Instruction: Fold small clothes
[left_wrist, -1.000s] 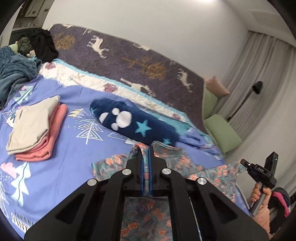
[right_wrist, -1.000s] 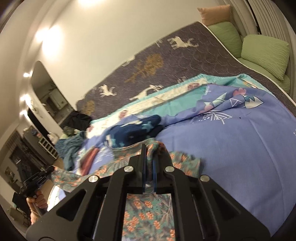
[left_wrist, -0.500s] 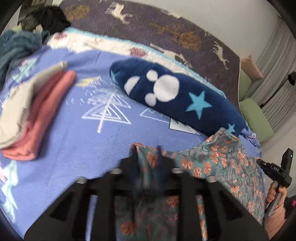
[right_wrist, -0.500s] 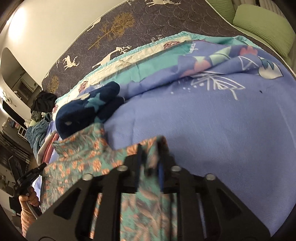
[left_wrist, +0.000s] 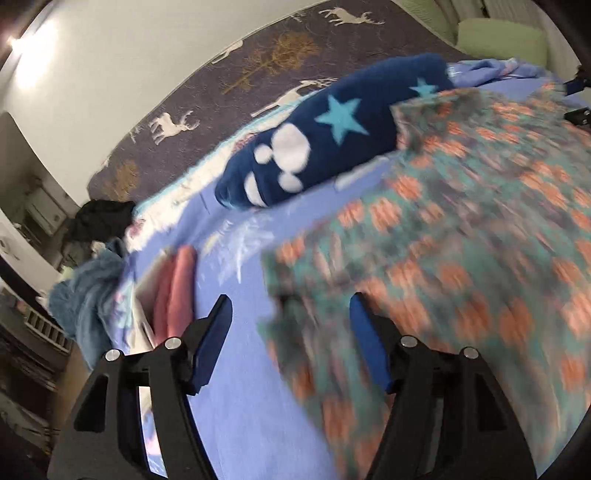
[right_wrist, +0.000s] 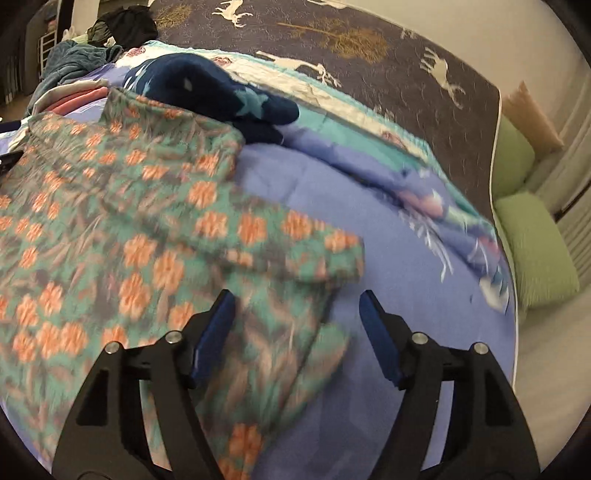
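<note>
A teal garment with orange flowers (left_wrist: 461, 229) lies spread flat on the blue bedspread (left_wrist: 251, 406); it also shows in the right wrist view (right_wrist: 122, 229). My left gripper (left_wrist: 290, 339) is open and empty, just above the garment's left edge. My right gripper (right_wrist: 297, 332) is open and empty, above the garment's right corner. A folded pink and beige pile (left_wrist: 173, 291) lies to the left. The views are motion-blurred.
A rolled navy fleece with stars and white paw spots (left_wrist: 325, 140) lies behind the garment, also in the right wrist view (right_wrist: 218, 96). A teal blanket (left_wrist: 85, 295) and dark clothes (right_wrist: 125, 22) sit far left. Green cushions (right_wrist: 532, 236) lie past the bed's right edge.
Both grippers carried the floral garment down onto the bed and opened, letting it go. It now lies flat.
</note>
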